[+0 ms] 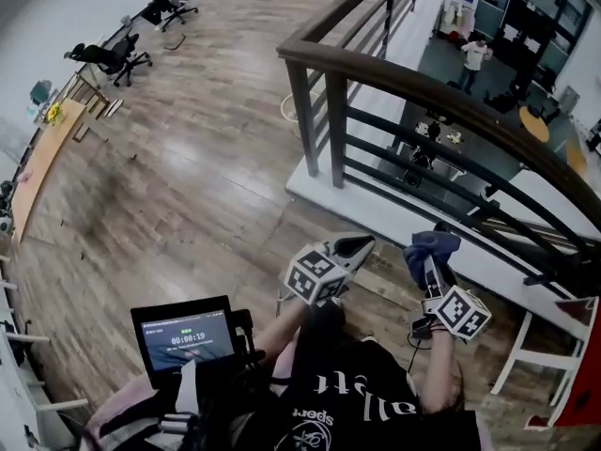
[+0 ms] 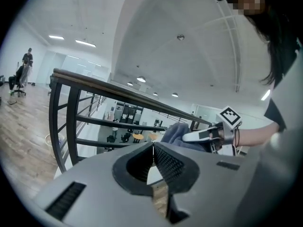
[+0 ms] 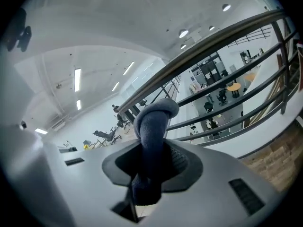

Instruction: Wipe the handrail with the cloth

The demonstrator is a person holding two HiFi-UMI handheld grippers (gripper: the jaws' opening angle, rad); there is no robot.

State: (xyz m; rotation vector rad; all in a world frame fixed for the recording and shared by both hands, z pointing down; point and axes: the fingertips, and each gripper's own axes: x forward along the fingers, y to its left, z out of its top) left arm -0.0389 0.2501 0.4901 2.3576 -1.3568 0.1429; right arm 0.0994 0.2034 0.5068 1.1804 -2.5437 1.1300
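Left claw: my left claw is clenched, its two ridged pads pressed flat together with nothing between them. In the head view it is low in the picture and points up toward the railing.

Right claw: my right claw is grasping the cloth. A thick fold of it fills the space between the pads, and a rounded bunch stands out past the tips.

Cloth: dark blue-grey and soft, rolled over at its top. In the head view it is in front of the lower bars of the railing, below the top rail and not on it.

Handrail: the handrail is a dark brown wooden top rail. It runs slantwise across the upper right of the head view and turns a corner at its left end. Dark metal posts and horizontal bars are under it.

Floor: the wood-plank floor lies on my side of the railing.

Beyond the railing: the lower level is seen from above, with small tables and a person standing.

Screen: a small dark screen showing a timer is close to my body at the bottom left.

Chairs: black office chairs are far off at the upper left, beside a long worktop.
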